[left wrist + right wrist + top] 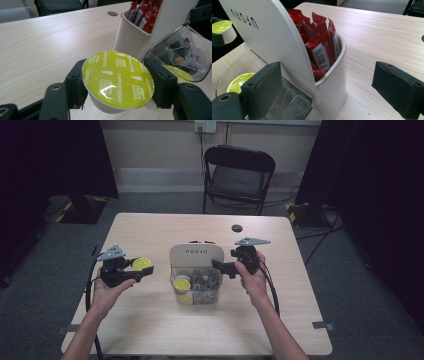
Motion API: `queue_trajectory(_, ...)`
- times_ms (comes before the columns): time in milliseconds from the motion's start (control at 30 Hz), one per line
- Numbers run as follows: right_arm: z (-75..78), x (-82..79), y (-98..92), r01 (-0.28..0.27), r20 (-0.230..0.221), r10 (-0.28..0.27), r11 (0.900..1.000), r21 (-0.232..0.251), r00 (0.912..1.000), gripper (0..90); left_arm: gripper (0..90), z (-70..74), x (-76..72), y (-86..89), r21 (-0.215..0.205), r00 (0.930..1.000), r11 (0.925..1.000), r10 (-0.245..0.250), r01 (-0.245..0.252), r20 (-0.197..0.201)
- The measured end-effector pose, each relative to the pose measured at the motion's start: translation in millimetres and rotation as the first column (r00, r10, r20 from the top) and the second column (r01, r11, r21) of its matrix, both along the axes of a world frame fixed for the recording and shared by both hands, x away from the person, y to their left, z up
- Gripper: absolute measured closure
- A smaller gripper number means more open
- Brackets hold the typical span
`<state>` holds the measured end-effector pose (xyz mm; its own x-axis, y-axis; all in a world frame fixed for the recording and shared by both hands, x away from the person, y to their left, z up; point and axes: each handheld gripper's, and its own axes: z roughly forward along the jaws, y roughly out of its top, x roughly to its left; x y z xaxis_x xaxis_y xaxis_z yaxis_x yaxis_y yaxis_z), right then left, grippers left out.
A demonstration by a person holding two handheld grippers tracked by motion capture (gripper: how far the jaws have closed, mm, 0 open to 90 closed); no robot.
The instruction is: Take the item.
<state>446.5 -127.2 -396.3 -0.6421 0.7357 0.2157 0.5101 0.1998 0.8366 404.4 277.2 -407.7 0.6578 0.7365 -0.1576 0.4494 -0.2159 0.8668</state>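
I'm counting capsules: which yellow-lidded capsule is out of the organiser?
The capsule clamped in the left gripper, left of the organiser; the other capsule lies in its clear front compartment.

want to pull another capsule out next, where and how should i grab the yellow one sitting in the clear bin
Grip the yellow capsule in the bin across its round body just under the foil rim, coming straight down from above. It lies foil-up in the clear bin, whose walls block the sides. The left gripper already holds its own capsule this way, jaws on opposite sides.
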Motion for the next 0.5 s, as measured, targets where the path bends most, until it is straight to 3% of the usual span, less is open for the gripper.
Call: queue_trajectory(500,0.1,-0.2,0.2,0.002,0.001,-0.002,1.0,-0.002,1.0,8.7,39.6,-31.9,12.1,15.5,0.051,0.9973,0.9979,0.042,-0.039,-0.06)
